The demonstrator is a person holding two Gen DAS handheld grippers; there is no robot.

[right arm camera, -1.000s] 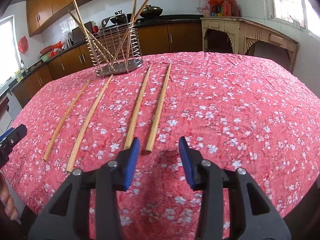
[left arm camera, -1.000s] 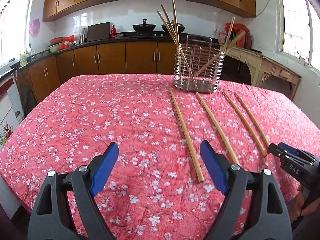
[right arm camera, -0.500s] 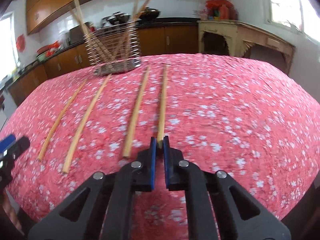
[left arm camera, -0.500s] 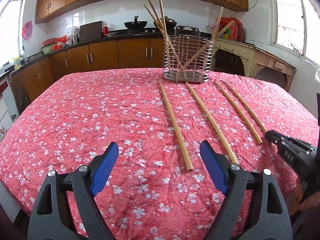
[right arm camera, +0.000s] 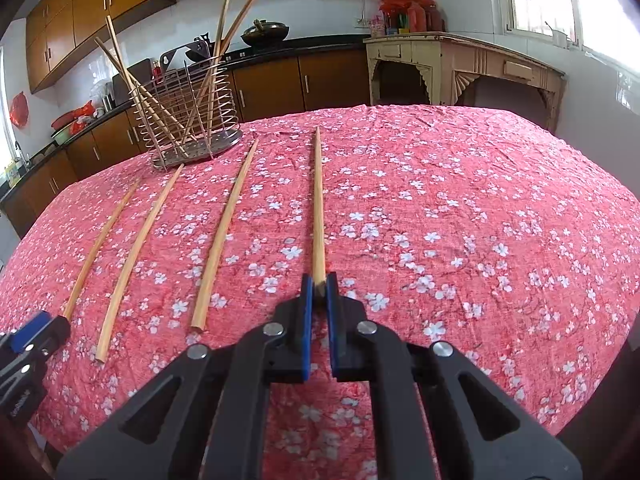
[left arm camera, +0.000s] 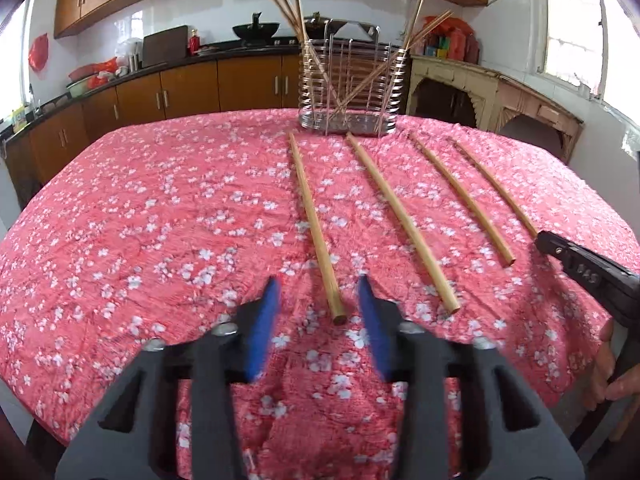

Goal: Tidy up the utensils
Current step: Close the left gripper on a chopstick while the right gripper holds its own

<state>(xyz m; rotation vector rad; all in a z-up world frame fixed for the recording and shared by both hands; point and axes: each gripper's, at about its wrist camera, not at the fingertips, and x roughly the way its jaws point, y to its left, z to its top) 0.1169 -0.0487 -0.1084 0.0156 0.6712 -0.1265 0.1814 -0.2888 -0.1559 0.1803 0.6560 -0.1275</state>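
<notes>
While the left gripper (left arm camera: pixel 318 312) is closing, its fingers (left arm camera: pixel 262 320) sit on both sides of the nearest chopstick (left arm camera: pixel 314 224) end, not pressing yet. That stick points away toward the wire holder (left arm camera: pixel 348 88). The right gripper (right arm camera: pixel 319 292) pinches the far-right chopstick (right arm camera: pixel 318 204). Red counter (left arm camera: pixel 140 220) lies bare leftward.

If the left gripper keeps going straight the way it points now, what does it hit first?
Most likely the near end of the leftmost chopstick, which lies between the closing jaws of the left gripper, not yet pinched. Beyond it: the tablecloth.
</notes>
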